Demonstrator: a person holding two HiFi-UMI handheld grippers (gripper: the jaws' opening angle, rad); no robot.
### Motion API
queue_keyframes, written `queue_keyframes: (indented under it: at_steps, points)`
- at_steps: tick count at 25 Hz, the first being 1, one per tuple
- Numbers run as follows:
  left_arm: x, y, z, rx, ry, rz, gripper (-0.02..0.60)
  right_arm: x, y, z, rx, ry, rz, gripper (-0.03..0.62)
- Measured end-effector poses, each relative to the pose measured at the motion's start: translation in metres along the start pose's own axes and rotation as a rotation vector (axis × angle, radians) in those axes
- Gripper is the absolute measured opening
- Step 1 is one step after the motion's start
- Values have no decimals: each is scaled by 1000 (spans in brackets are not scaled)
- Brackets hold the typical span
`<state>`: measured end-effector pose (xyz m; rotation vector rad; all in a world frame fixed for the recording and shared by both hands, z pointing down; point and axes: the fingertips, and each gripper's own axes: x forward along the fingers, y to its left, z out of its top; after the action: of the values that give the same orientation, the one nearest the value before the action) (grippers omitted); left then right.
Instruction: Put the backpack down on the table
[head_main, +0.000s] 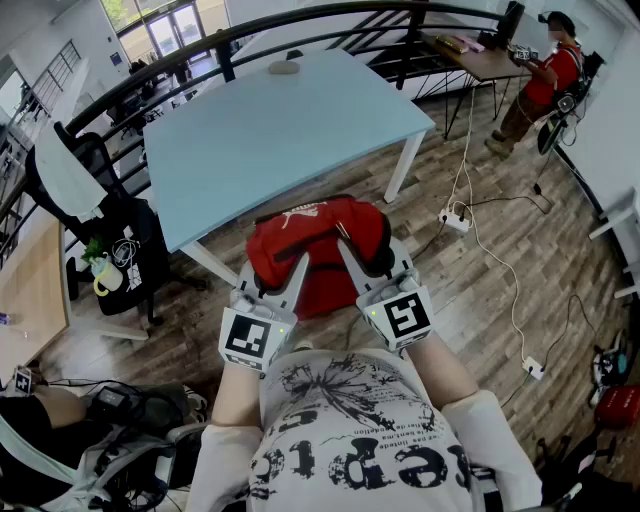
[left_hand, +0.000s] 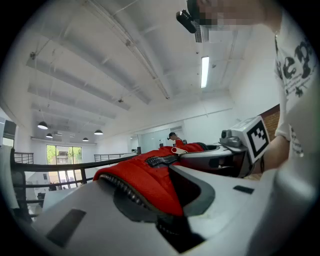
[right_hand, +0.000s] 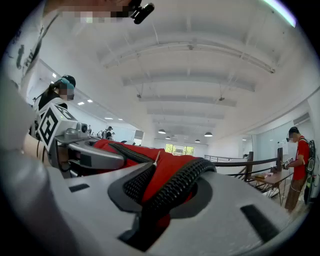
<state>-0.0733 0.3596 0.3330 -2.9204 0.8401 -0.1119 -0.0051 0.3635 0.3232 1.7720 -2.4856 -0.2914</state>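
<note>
A red backpack (head_main: 318, 245) with black straps hangs in the air in front of the person, just short of the near edge of the pale blue table (head_main: 270, 130). My left gripper (head_main: 283, 283) is shut on the red padded fabric (left_hand: 145, 182) at the pack's left side. My right gripper (head_main: 362, 262) is shut on a black mesh strap and red fabric (right_hand: 172, 187) at its right side. Each gripper shows in the other's view: the right gripper (left_hand: 220, 160) and the left gripper (right_hand: 95, 155). The pack's underside is hidden.
A small flat object (head_main: 284, 67) lies at the table's far edge. A black chair (head_main: 125, 235) with a bag stands left of the table. A curved black railing (head_main: 230, 40) runs behind. Cables and a power strip (head_main: 455, 218) lie on the wood floor at right. A person (head_main: 545, 75) stands far right.
</note>
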Motion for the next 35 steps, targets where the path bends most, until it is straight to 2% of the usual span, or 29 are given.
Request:
queue_keyframes:
  at_steps: [15, 19, 26, 35]
  points:
    - [30, -7, -9, -5, 37, 25, 72, 2, -28, -20, 44, 47, 49, 86]
    - [47, 3, -13, -5, 30, 32, 72, 16, -42, -28, 67, 67, 56, 87]
    - [88, 53, -26, -35, 65, 42, 72, 79, -68, -44, 76, 90, 83, 87]
    - [185, 163, -28, 19, 36, 51, 72, 207, -138, -57, 87, 92, 73, 87]
